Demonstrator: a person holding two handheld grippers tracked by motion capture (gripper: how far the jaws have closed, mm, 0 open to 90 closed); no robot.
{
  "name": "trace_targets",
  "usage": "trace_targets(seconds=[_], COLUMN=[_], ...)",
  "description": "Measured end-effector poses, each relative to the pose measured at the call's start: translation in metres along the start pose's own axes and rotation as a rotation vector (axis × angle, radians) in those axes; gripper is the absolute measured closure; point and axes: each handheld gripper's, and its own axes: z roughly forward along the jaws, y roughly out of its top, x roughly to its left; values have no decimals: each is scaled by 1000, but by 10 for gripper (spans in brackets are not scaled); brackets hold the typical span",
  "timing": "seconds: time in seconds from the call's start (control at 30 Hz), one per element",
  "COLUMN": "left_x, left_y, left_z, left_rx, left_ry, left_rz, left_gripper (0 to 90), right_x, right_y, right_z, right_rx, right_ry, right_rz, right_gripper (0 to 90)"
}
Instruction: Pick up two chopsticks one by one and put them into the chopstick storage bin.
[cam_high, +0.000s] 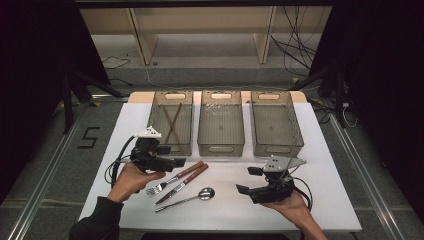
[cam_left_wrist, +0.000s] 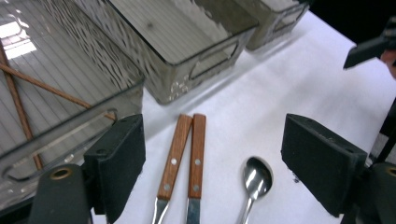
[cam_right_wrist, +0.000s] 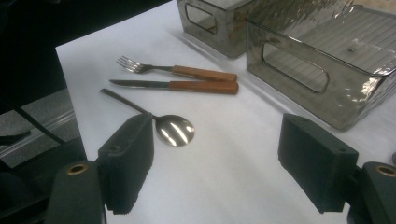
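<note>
Both hand-held grippers gape empty; the high view alone shows crossed chopsticks (cam_high: 172, 122).

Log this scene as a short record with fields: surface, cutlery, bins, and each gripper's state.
surface: white table
cutlery: fork, knife and spoon lie side by side in front of the bins; fork and knife have wooden handles
bins: three clear bins in a row; left bin holds two chopsticks; middle bin and right bin look empty
left gripper: open, holds nothing, jaws straddle the cutlery handles in its own view
right gripper: open, holds nothing, right of the spoon
</note>
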Motion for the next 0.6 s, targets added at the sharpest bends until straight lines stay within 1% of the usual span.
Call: trace_targets(seconds=[0.1, 0.5, 0.6], left_x=[-4, -20, -25], left_y=[-5, -17, -20], left_z=[2, 10, 13], left_rx=[21, 98, 122], left_ry=[3, -29, -27], left_rz=[14, 73, 102], left_gripper=[215, 215, 215], right_x=[-1, -1, -2], right_y=[-2, -7, -9], right_z=[0, -3, -5], right_rx=[2, -13, -23], right_ry=[0, -14, -20], right_rz=[5, 13, 17], right_gripper=[276, 275, 275])
